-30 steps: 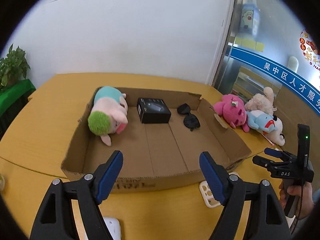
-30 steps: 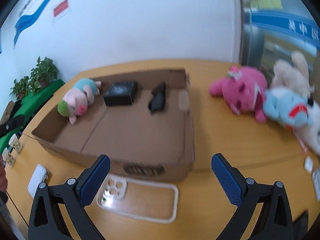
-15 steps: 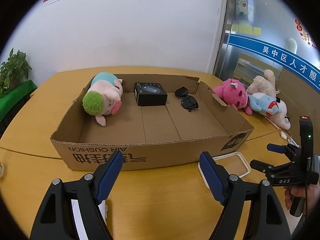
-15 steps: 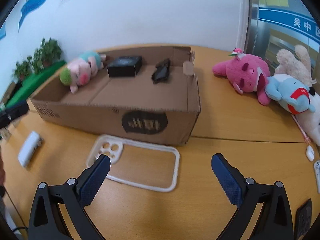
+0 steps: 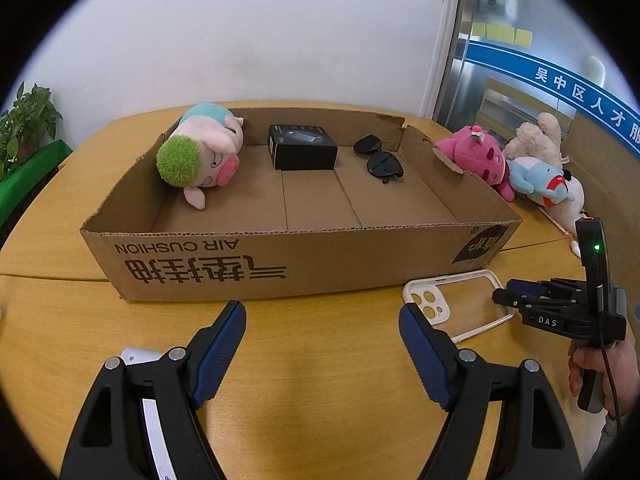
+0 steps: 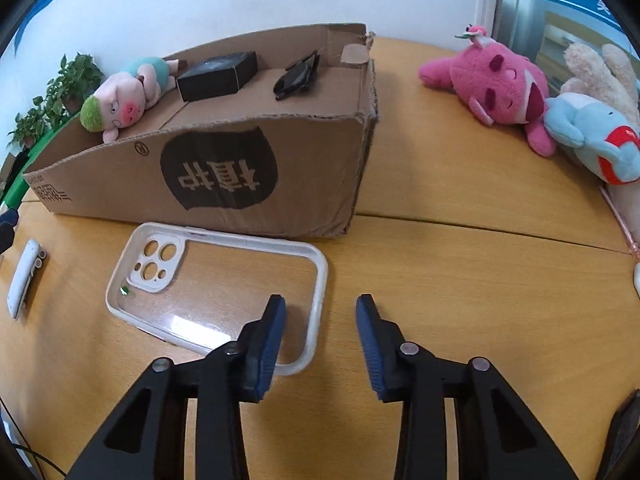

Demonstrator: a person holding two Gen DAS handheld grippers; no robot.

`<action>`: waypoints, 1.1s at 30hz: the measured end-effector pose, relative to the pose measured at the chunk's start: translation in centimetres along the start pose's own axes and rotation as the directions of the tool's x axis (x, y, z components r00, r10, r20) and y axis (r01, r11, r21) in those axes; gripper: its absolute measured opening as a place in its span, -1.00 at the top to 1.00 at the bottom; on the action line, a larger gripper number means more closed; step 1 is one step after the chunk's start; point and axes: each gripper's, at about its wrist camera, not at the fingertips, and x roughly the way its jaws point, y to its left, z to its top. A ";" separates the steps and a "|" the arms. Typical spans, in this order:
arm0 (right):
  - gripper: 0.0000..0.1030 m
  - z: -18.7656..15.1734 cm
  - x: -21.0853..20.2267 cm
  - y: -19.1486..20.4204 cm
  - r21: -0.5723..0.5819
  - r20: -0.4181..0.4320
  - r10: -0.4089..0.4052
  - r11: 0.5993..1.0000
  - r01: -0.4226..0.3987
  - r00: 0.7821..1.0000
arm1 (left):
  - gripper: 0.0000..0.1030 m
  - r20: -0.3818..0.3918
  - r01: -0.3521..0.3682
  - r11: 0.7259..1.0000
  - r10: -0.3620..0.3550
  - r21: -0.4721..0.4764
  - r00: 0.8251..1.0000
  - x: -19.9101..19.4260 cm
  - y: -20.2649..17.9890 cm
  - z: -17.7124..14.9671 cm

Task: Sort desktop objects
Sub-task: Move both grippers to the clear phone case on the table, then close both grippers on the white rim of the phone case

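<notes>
A clear phone case with a white rim (image 6: 156,260) (image 5: 430,300) lies flat on the wooden table in front of the cardboard box (image 6: 320,160) (image 5: 280,264). My right gripper (image 6: 320,312) (image 5: 500,294) is low over the case's near right end and its jaws are closing. One finger is over the clear back and the other is outside the rim, and the pads do not press on it. My left gripper (image 5: 322,320) is open over bare table, with a white flat device (image 5: 138,356) (image 6: 24,276) under its left finger.
In the box lie a pig plush (image 5: 204,156), a black carton (image 5: 302,152) and sunglasses (image 5: 380,160). Pink (image 6: 492,84), blue (image 6: 592,140) and beige (image 6: 592,72) plush toys lie right of it. Potted plants stand far left. A hand (image 5: 600,364) holds the right gripper.
Both grippers have sunk toward the table in front of the box. The right gripper's jaws have narrowed from wide open, now astride the case's right rim. The left jaws kept their width.
</notes>
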 end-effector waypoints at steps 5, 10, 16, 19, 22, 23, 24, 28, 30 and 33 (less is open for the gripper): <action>0.68 -0.5 -0.4 0.8 0.002 0.009 0.028 1.000 -0.028 1.000 | -0.53 -0.021 0.001 1.000 -0.002 -0.003 1.000 0.5 0.2 -0.1; 0.70 -1.9 -1.2 3.1 -0.009 0.010 0.079 0.997 -0.079 0.997 | -0.52 -0.054 0.048 0.999 -0.049 -0.012 0.997 1.5 0.0 -0.5; 0.78 -3.2 -1.9 6.8 -0.016 -0.003 0.154 0.988 -0.154 0.988 | -0.51 -0.115 0.100 0.995 -0.102 -0.025 0.988 3.1 -0.5 -1.4; 0.80 -3.4 -2.0 8.0 -0.039 -0.003 0.160 0.986 -0.160 0.987 | -0.40 -0.135 0.104 0.994 -0.108 -0.036 0.985 3.8 -0.4 -1.7; 0.82 -3.3 -1.9 8.2 -0.038 -0.005 0.169 0.985 -0.169 0.986 | -0.15 -0.174 0.095 0.994 -0.104 -0.061 0.979 4.7 0.1 -2.1; 0.82 -3.3 -1.9 8.1 -0.036 -0.006 0.171 0.985 -0.171 0.985 | 0.03 -0.192 0.092 0.993 -0.104 -0.073 0.976 5.0 0.3 -2.3; 0.82 -3.3 -1.9 8.1 -0.035 -0.006 0.174 0.984 -0.174 0.985 | 0.13 -0.216 0.095 0.991 -0.113 -0.092 0.970 5.3 0.6 -2.5; 0.82 -3.3 -1.9 8.1 -0.033 -0.007 0.186 0.982 -0.186 0.983 | 0.37 -0.230 0.080 0.994 -0.096 -0.079 0.968 5.2 0.7 -3.0; 0.82 -3.3 -1.9 8.2 -0.035 -0.007 0.186 0.982 -0.186 0.982 | 0.47 -0.230 0.071 0.995 -0.085 -0.068 0.970 5.3 0.7 -3.1; 0.82 -3.3 -1.8 8.4 -0.037 -0.006 0.192 0.981 -0.192 0.981 | 0.76 -0.237 0.070 0.995 -0.084 -0.068 0.968 5.5 0.8 -3.1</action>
